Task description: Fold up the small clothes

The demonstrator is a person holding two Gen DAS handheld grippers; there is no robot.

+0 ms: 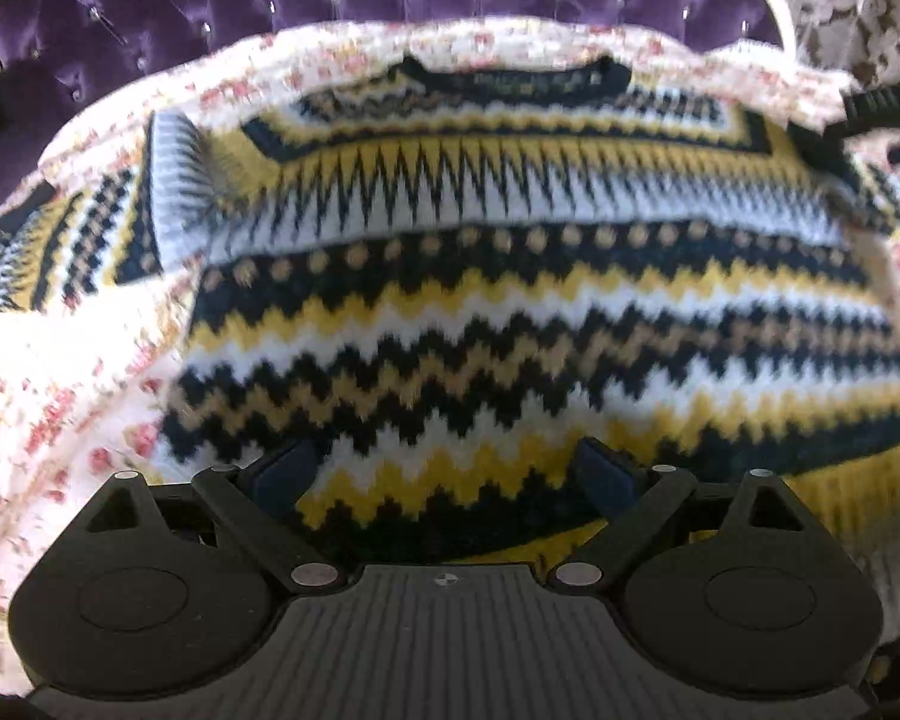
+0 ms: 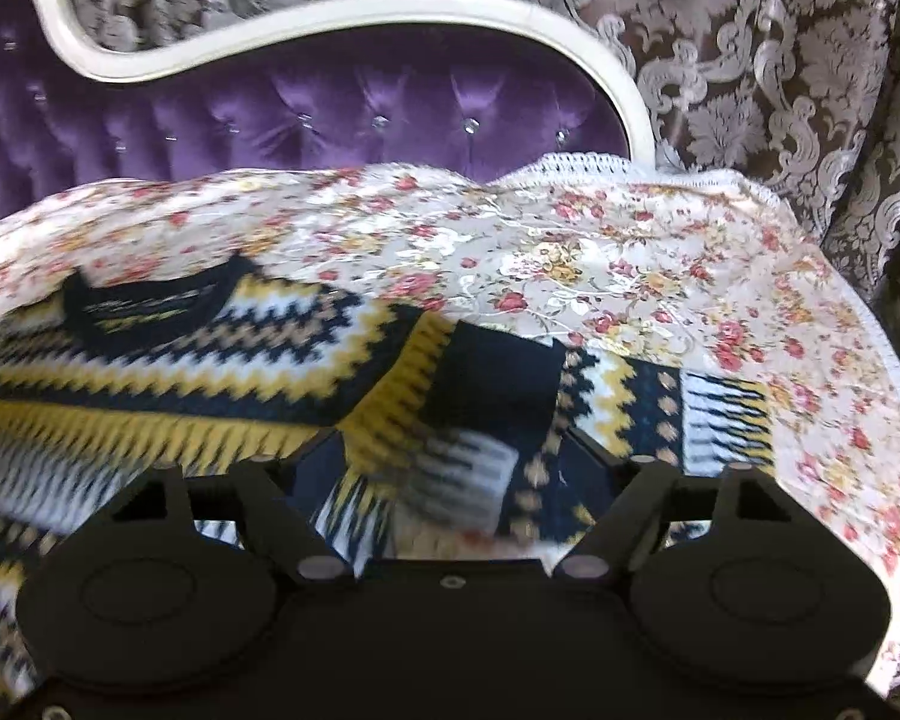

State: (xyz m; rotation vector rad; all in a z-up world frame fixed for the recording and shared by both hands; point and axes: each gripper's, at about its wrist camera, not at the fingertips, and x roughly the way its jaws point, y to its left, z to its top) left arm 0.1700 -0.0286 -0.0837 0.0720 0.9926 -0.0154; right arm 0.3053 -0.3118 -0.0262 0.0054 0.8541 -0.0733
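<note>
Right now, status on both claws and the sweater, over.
Left claw open above sweater hem. Right claw open, a sweater sleeve between its fingers, not clamped. Sweater flat on floral cover. Nothing in the way.

The sweater (image 1: 510,300) lies on the bedspread (image 2: 660,276), before the headboard (image 2: 390,108).
</note>
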